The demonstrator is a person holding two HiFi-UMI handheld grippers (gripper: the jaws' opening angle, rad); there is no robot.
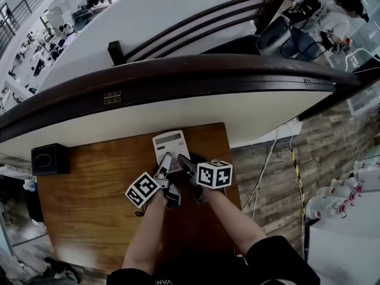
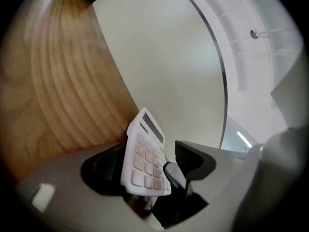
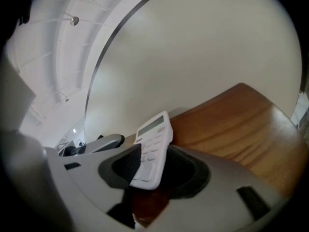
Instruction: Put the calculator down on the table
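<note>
My right claw (image 3: 157, 158) is clenched on the near end of the white plastic calculator (image 3: 153, 144). One ribbed black pad lies against the keyed face and the other sits behind the back. In the left gripper view, one of its dark fingers (image 2: 173, 174) presses on the lowest row of keys.

My left claw (image 2: 147, 153) is released. Its jaws stand apart around the same near end. The calculator's back leans on one pad, while the other pad stands off from the face, with the right claw's finger between them.

From the head view, the two claws meet side by side at the near edge of the calculator. The marker cubes (image 1: 214, 174) sit just behind them, and a bare forearm (image 1: 237, 218) runs back from each.

The calculator is over the far part of the brown wood-grain table (image 1: 95, 206), close to the cream curved wall panel (image 1: 178, 114), with its grey display at the far end. In both gripper views it stands at an angle to the wood, keys facing away from the table top. I cannot tell whether its far end touches the surface.

A small black box (image 1: 50, 158) sits at the far left corner of the table, well apart from the claws. A dark wooden rail (image 1: 208, 70) curves along the top of the panel.
</note>
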